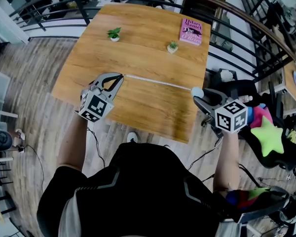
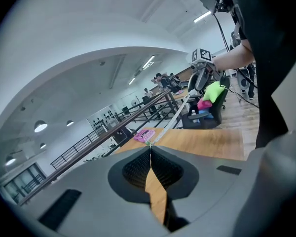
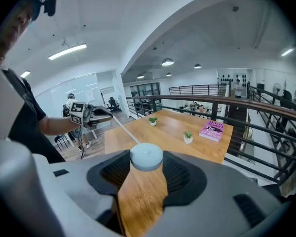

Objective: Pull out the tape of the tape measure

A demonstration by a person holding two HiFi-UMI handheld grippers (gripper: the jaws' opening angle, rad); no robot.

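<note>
A pale blue round tape measure (image 1: pixel 197 91) (image 3: pixel 147 153) sits between the jaws of my right gripper (image 1: pixel 199 96) (image 3: pixel 147 160), which is shut on it just off the table's right front corner. Its white tape (image 1: pixel 158 82) (image 3: pixel 124 130) (image 2: pixel 171 120) is stretched out leftward above the wooden table (image 1: pixel 138 48). My left gripper (image 1: pixel 119 77) (image 2: pixel 150 148) is shut on the tape's end over the table's front left part. In the left gripper view the tape runs from the closed jaws across to the right gripper (image 2: pixel 202 73). The left gripper (image 3: pixel 96 115) also shows in the right gripper view.
On the table's far side stand two small potted plants (image 1: pixel 114 33) (image 1: pixel 172 46) and lies a pink book (image 1: pixel 191 31). A dark railing (image 1: pixel 246 23) curves behind and to the right. A chair with bright soft toys (image 1: pixel 267 135) stands right of the table.
</note>
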